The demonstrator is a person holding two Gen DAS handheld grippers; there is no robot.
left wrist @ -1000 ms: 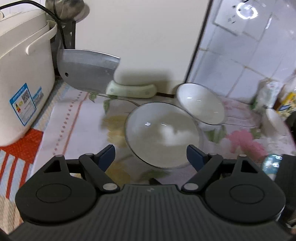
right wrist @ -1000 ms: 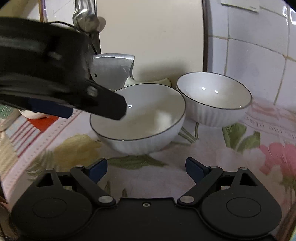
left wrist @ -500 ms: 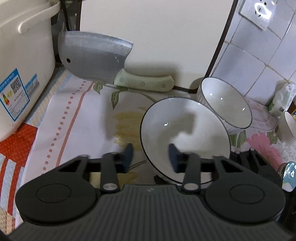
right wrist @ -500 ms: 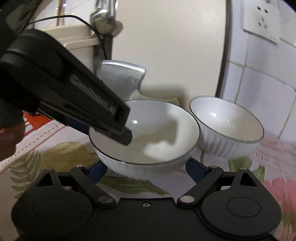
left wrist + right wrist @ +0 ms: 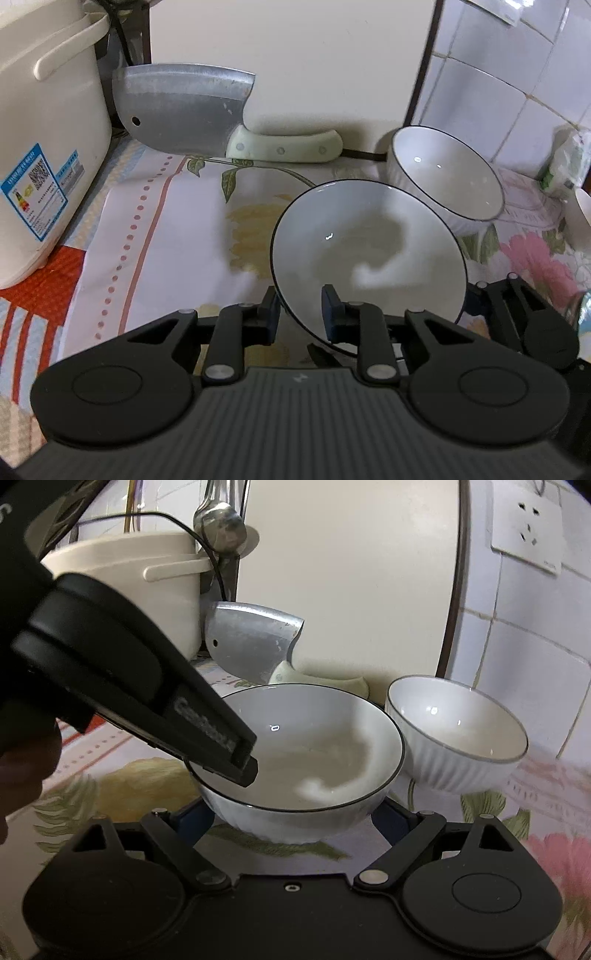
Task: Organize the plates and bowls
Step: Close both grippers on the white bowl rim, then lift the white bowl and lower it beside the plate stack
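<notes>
Now the left gripper point(image 5: 299, 312) has just been closing, and its blue pads sit one inside and one outside the near rim of the wide white ceramic bowl with the thin dark rim point(image 5: 369, 258), pinching the wall. That bowl is the landmark. It sits on the flowered tablecloth point(image 5: 166, 236), and it looks tipped, possibly lifted a little at the gripped side, though I cannot tell for sure.

The right gripper point(image 5: 295, 818) has its jaws spread wide on either side of the bowl's ribbed base, pads not seen pressing, so it is open and carrying nothing.

Just behind and to the right of the bowl stands the smaller ribbed white bowl point(image 5: 447, 177), very near or touching; I cannot tell which. Behind the bowl on the left, a steel cleaver with a pale handle point(image 5: 184, 110) leans on the wall, and further left is the cream rice cooker point(image 5: 40, 129).

The risks, as I judge them:
- A one-edge pinch on glazed ceramic could slip, and the bowl would swing or drop.
- Lifting carelessly could clip the smaller bowl and chip a rim.
- A swing to the back left could knock the cleaver over.
</notes>
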